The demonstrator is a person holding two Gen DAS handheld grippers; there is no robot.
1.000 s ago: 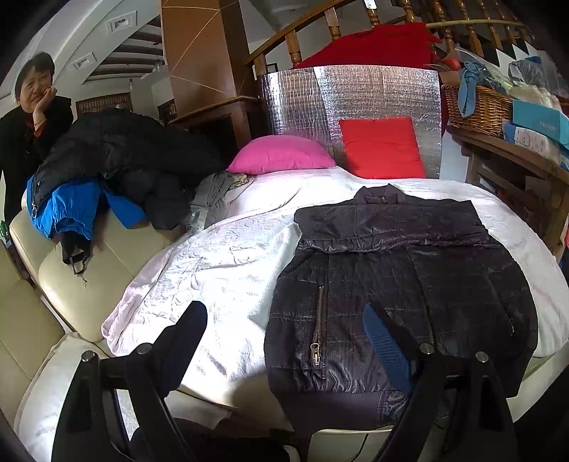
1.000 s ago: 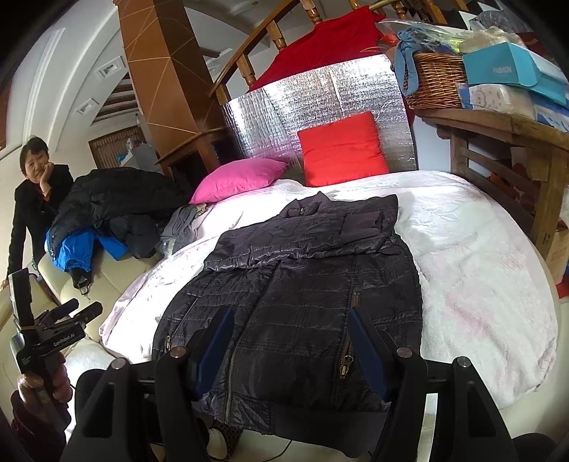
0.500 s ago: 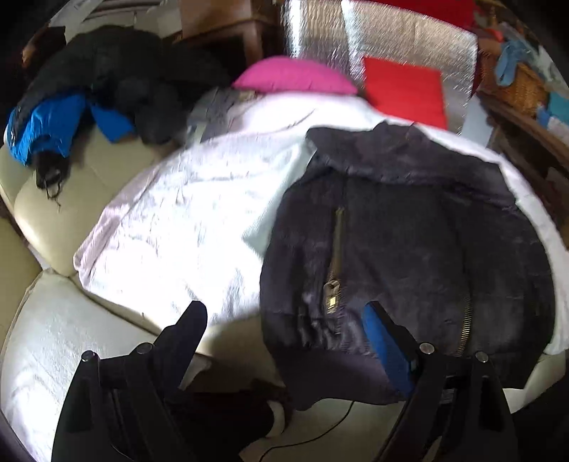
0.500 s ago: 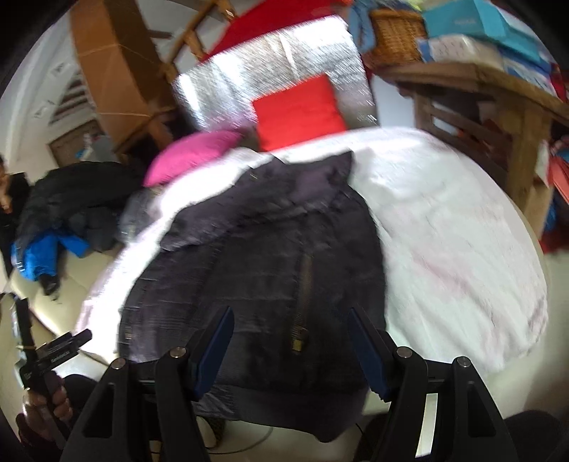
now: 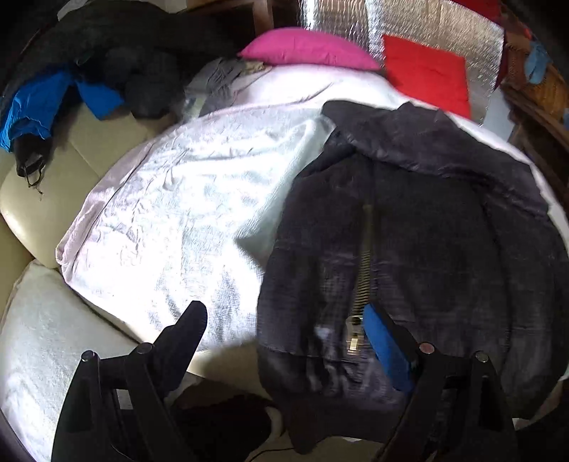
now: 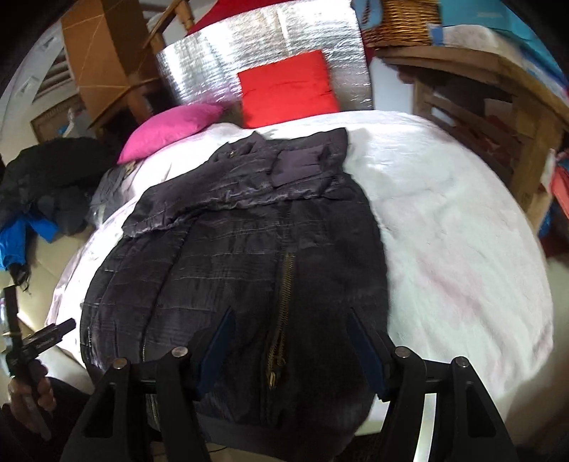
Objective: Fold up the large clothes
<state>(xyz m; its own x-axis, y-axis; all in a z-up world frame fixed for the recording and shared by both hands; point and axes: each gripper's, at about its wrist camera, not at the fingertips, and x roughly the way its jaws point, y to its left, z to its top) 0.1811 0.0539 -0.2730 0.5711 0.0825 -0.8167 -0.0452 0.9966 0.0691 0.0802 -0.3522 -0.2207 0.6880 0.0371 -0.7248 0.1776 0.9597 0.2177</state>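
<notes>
1. Black-framed left gripper (image 5: 284,337) is at the near edge of the bed, jaws wide apart and holding nothing; its blue-padded finger (image 5: 386,350) overlaps the jacket hem in the picture, just beside a brass zip pull, while the other finger is in front of the white cover
2. Right gripper (image 6: 293,346) is over the jacket's lower front, a zip seen between its fingers; the jaws have just been closing a little yet remain apart, and no pad visibly presses on the cloth
3. In the right wrist view a hand (image 6: 30,396) at the lower left edge grips the handle of the other tool
4. Dark quilted jacket (image 6: 242,256) lies flat on the white bed cover (image 6: 444,231), hem at the near edge and hanging slightly over it, collar towards the far end
5. Pile of black and blue clothes (image 5: 81,81) sits on a cream sofa (image 5: 46,192) to the left of the bed
6. Pink cushion (image 6: 170,128) and red cushion (image 6: 288,90) lie at the far end, against a silver foil panel (image 6: 256,53)
7. Wicker basket (image 6: 398,21) stands on a wooden shelf at the far right
</notes>
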